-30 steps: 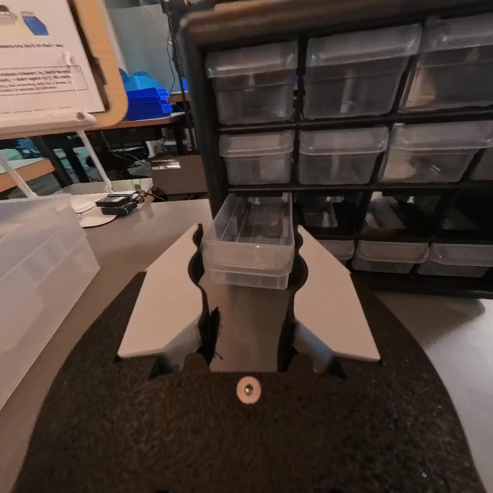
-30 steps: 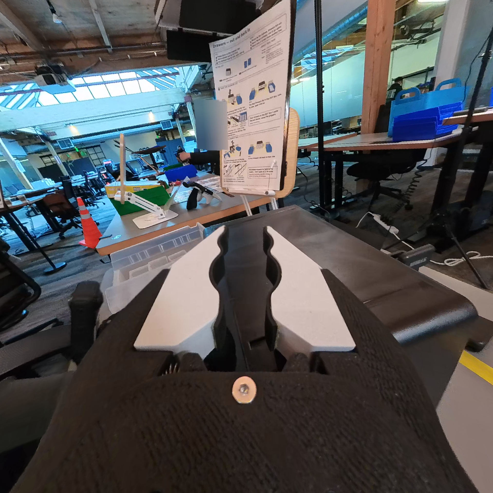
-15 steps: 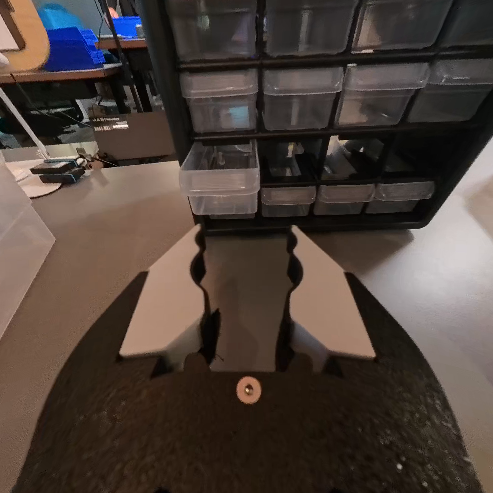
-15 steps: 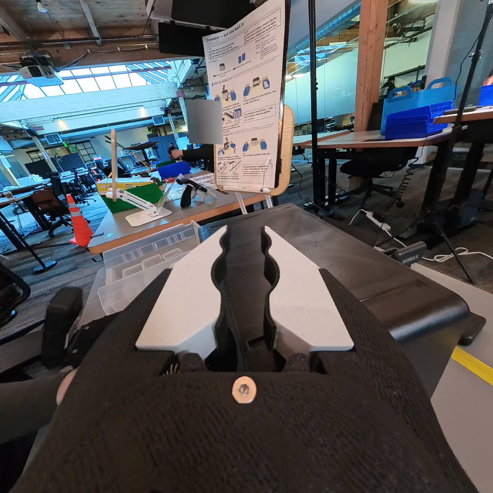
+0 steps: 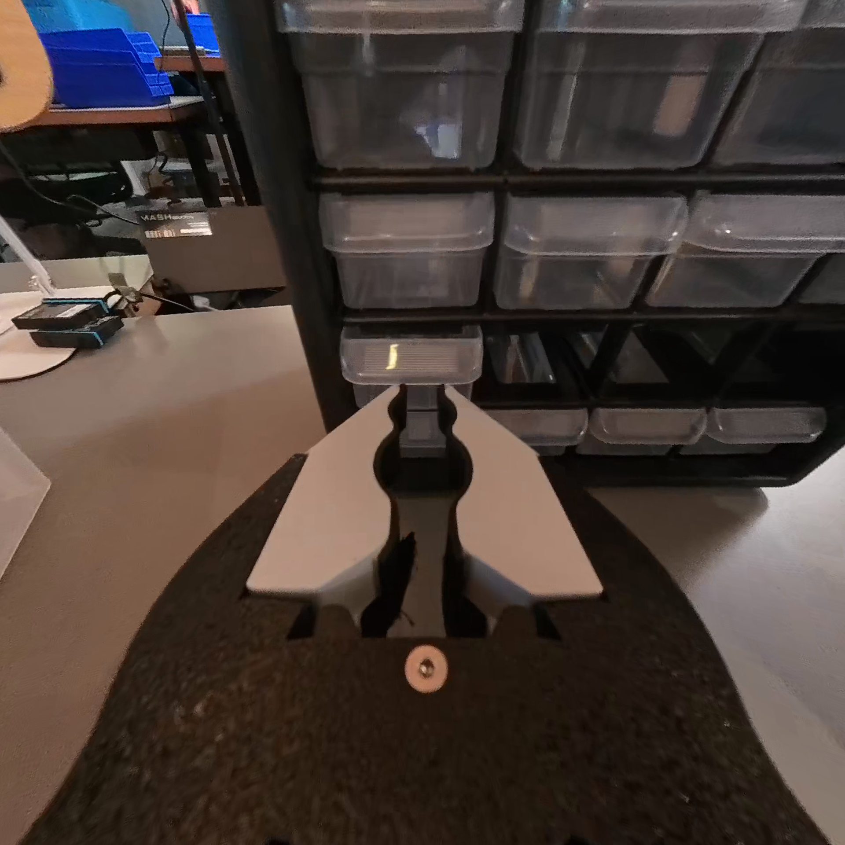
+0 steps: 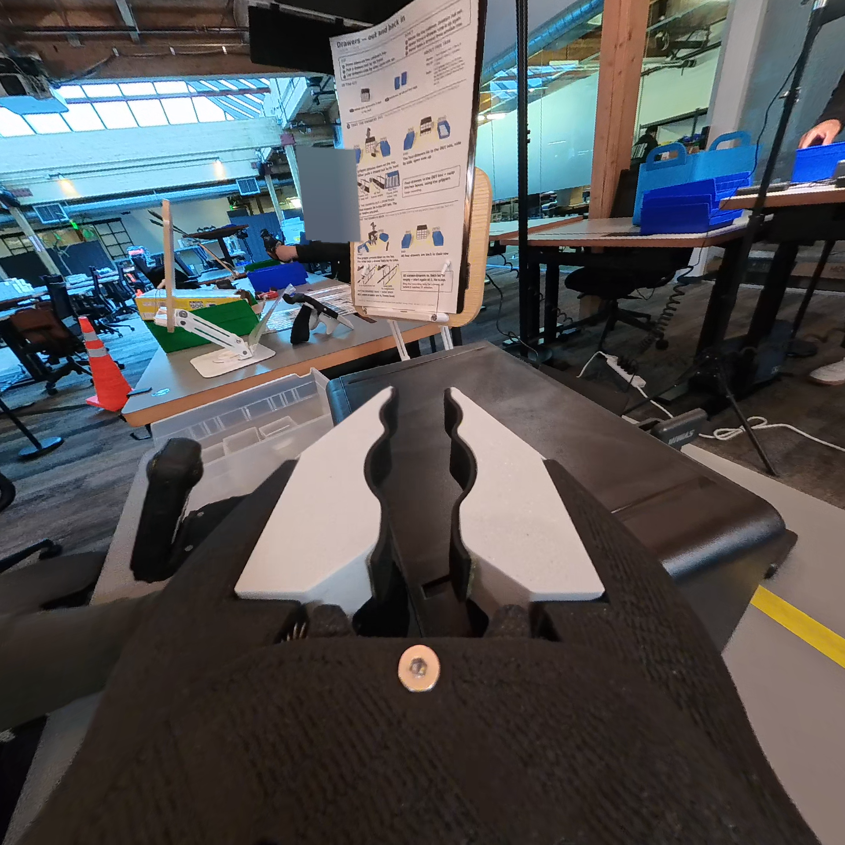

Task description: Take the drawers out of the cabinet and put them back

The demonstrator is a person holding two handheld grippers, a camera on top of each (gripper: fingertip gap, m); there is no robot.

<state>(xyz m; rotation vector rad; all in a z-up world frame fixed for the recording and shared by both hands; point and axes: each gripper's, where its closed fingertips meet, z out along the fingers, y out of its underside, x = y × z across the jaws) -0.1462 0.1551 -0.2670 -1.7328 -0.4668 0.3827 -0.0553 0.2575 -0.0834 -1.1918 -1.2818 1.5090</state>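
We find the left gripper (image 5: 420, 388) nearly closed, tips against the clear drawer (image 5: 410, 354), seated low-left in the cabinet (image 5: 274, 183). Push squarely (level). Right gripper (image 6: 419, 394) narrowly parted, empty.

Each gripper, left gripper (image 5: 421, 393) and right gripper (image 6: 419, 393), has a rough black body, two white pointed fingers (image 5: 338, 507) with wavy black inner edges, and one shiny round screw (image 5: 425, 676).

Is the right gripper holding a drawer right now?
No, the right gripper has nothing between its fingers and sits above the black cabinet top.
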